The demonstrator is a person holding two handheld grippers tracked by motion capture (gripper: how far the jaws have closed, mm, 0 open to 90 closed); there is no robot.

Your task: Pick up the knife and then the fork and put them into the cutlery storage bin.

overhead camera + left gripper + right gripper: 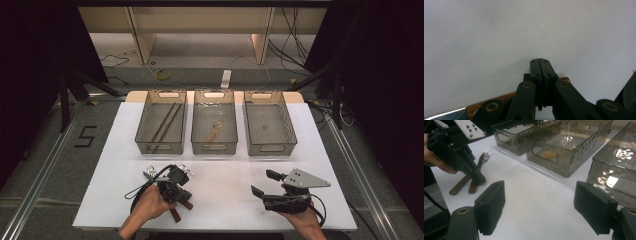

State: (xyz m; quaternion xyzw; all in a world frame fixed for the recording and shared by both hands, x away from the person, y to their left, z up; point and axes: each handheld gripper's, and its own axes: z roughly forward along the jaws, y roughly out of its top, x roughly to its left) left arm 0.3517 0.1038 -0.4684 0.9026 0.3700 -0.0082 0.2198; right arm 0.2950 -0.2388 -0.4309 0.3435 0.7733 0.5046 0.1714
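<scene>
Two pieces of cutlery with brown wooden handles [175,215] lie on the white table at the front left, their metal ends [150,172] pointing away from me. One is a fork [485,153]. My left gripper [181,196] points down onto their handles [472,187], its tip [480,180] resting there. Its jaws [540,61] are shut, pads together with nothing between the tips. A wooden handle [499,100] with a metal blade [449,115] passes underneath them. My right gripper [262,182] rests at the front right, its jaws [541,205] open and empty.
Three smoky clear trays stand in a row at the back. The left tray [161,147] holds brown chopsticks [167,122], the middle tray [214,148] a small wooden utensil [214,132], and the right tray [271,149] stands closest to my right gripper.
</scene>
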